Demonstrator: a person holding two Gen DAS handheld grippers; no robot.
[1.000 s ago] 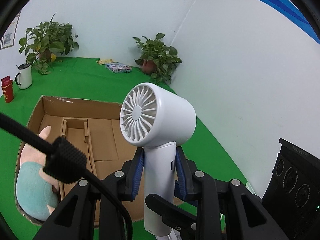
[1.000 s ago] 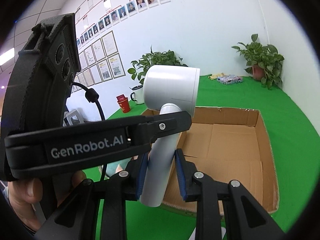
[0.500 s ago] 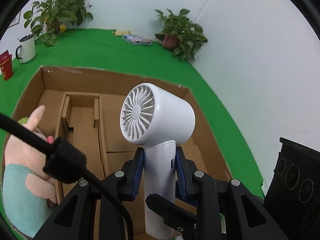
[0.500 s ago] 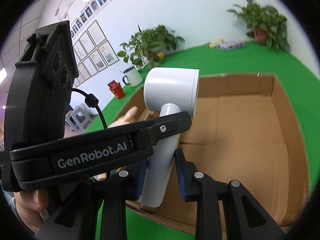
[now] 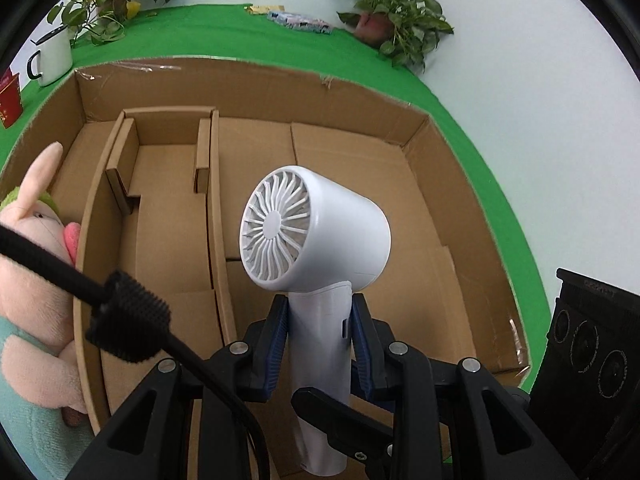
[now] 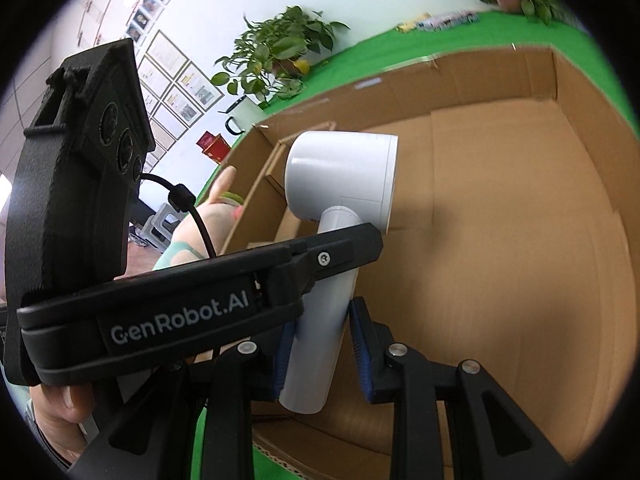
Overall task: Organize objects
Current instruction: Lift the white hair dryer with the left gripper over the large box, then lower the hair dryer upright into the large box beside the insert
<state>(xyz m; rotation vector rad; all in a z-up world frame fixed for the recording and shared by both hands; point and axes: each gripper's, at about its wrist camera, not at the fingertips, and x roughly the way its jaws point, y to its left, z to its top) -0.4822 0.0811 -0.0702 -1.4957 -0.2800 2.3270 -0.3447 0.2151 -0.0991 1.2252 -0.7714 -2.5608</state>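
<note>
Closest, left gripper (image 5: pixel 319 342) with blue-padded fingers (image 5: pixel 275 344) pinching the handle of a white hair dryer (image 5: pixel 316 236), held upright, round grille turned toward the lens. Right gripper (image 6: pixel 320 350) flanking the lower handle of the same white hair dryer (image 6: pixel 340 176); left pad against it, a sliver of gap at the right pad, so grip impossible to tell. Crossing in front, the left gripper's black body marked "GenRobot.AI". Below and behind, an open cardboard box (image 5: pixel 460 184) with upright dividers (image 5: pixel 214 200), dryer hanging above its large right compartment. Left, in the outer compartment, a pink plush toy (image 5: pixel 36 280) in teal. Beyond, green surface (image 5: pixel 200 32) with white mug (image 5: pixel 52 60), red cup (image 5: pixel 9 98), two potted plants (image 5: pixel 396 20).
</note>
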